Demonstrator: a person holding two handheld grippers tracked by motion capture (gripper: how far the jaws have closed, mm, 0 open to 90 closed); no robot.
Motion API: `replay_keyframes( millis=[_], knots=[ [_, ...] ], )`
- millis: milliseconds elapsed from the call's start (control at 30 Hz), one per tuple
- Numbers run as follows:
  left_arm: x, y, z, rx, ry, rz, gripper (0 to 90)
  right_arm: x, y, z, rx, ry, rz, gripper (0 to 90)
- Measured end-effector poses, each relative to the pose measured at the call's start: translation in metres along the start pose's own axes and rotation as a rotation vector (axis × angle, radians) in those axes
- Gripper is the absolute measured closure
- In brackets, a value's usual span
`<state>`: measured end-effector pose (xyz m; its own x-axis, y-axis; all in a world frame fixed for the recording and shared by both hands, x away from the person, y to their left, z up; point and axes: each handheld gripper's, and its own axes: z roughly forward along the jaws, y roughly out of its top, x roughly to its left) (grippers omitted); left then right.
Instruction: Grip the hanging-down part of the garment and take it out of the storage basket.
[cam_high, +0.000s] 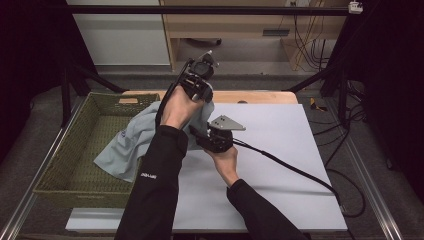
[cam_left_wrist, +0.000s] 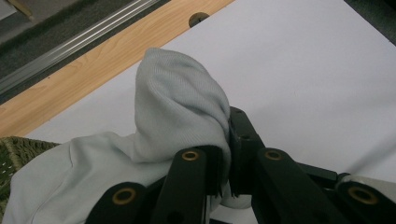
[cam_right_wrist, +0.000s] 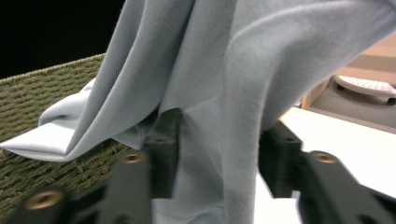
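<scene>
The left tongs are clenching a bunched fold of a pale blue-grey garment, the cloth rising in a soft hump just past the black pads and lifted off the bench. The right tongs are standing partly spread around a hanging fold of the same garment, and from the right gripper view I cannot tell whether the pads are pressing on it or merely flanking it. In the high view the left tongs are being held up above the far edge of the white sheet, with the right tongs lower and close beneath them. The garment is trailing leftward from the two tools, draping over the rim of a green woven basket that is sitting at the left end of the bench.
</scene>
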<state>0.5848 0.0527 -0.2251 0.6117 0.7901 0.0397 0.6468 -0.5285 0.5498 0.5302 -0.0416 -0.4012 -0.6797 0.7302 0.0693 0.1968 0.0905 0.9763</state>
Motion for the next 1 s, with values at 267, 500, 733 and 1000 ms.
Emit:
replay_keyframes(
  millis=[267,500,733,1000],
  knots=[
    [0.000,-0.001,-0.002,-0.002,-0.002,-0.001,84.3,0.002,0.003,-0.008,0.014,0.008,-0.007,88.6],
    [0.002,-0.003,-0.006,-0.009,0.009,-0.004,84.4,-0.006,0.007,-0.026,-0.008,0.008,-0.022,89.0],
    [0.002,-0.004,-0.007,-0.009,0.015,-0.004,84.4,-0.008,0.012,-0.048,-0.049,0.007,-0.056,89.2],
    [-0.002,-0.003,-0.007,-0.001,0.016,0.004,84.3,-0.011,0.018,-0.073,-0.065,-0.008,-0.079,89.2]
  ],
)
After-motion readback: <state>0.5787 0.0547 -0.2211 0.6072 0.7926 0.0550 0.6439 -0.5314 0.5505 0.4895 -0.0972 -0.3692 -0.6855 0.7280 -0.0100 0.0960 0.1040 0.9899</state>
